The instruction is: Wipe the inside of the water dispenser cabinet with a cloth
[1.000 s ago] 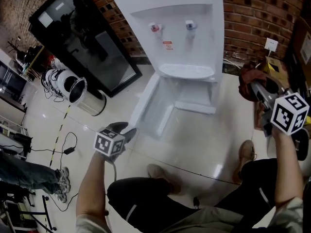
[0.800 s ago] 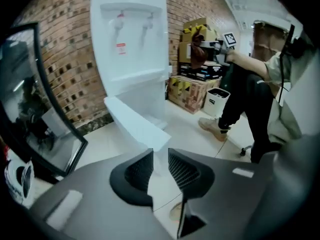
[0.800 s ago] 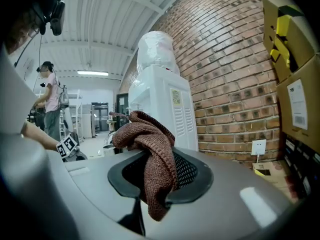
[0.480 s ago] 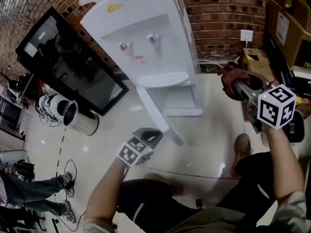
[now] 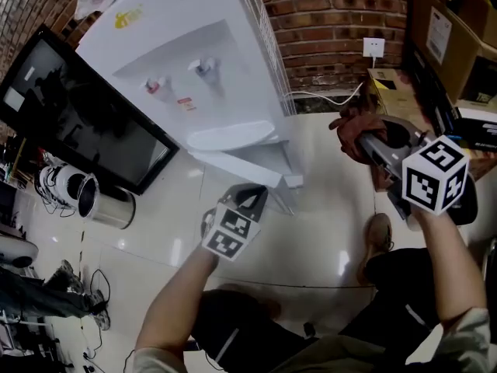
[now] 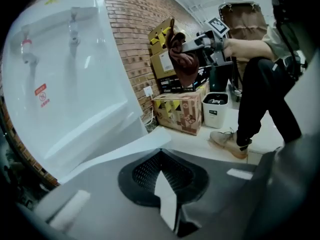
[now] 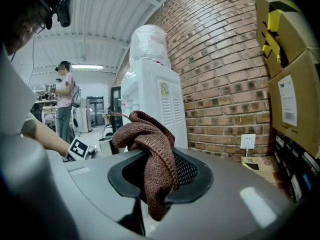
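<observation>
Right hand-held gripper (image 7: 159,180) pinches the cloth (image 7: 145,134), soft and light (it drapes, so grip the bunch); left hand-held gripper (image 6: 162,181) has just pressed together, apparently empty.

Readable text: none | water dispenser (image 5: 155,61): yellow logo (image 5: 130,16) on top panel, too small to read | red-and-white sticker (image 6: 42,95) under the taps, perhaps a warning sign, print illegible | cardboard box (image 7: 311,99): white label (image 7: 288,100), its printed lines too small to read
</observation>
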A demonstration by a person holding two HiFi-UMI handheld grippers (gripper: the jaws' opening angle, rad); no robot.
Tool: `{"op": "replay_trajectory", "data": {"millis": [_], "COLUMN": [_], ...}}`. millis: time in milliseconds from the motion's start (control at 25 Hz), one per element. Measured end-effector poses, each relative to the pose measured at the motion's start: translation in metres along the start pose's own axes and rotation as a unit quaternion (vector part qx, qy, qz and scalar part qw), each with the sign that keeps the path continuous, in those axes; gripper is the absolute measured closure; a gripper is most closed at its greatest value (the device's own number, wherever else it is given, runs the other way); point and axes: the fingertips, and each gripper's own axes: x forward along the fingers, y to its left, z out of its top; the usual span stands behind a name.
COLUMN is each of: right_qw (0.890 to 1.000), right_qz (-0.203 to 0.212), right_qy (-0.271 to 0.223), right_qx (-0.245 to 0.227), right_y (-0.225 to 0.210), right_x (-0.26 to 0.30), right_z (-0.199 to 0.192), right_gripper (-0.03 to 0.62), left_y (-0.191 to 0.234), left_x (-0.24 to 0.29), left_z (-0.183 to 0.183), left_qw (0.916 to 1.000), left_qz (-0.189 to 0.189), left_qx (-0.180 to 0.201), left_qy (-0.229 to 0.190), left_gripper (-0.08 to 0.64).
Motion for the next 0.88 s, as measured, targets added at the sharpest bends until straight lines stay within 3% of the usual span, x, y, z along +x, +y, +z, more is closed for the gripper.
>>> {"op": "replay_trajectory", "data": {"millis": [120, 520, 720, 880], "right_qw": [1.000, 0.998, 0.997, 0.996], "right_qz": [0.014, 0.033, 0.050, 0.062], "right_qy": [0.009, 0.042, 0.053, 0.057], "right_qx": [-0.009, -0.020, -0.024, -0.024], "right_y": [0.006, -0.007, -0.022, -0.031], "right_x": [0.011, 0.043, 0.057, 0.068], "right_z": [-0.001, -0.013, -0.016, -0.022], "right_gripper": [0.486, 0.486, 0.486, 0.486], "left_y": [0.023, 0.051, 0.071, 0.065], "left_x": [0.019, 0.063, 0.072, 0.073], "left_z": [0.004, 0.026, 0.028, 0.028], "left_qw": [0.9992, 0.9953, 0.9892, 0.9892], "left_qz": [0.035, 0.072, 0.111, 0.108], "left_qx": [-0.021, -0.055, -0.088, -0.095], "left_qy": [-0.003, -0.035, -0.040, -0.029], "left_gripper": [0.559, 0.559, 0.549, 0.558]}}
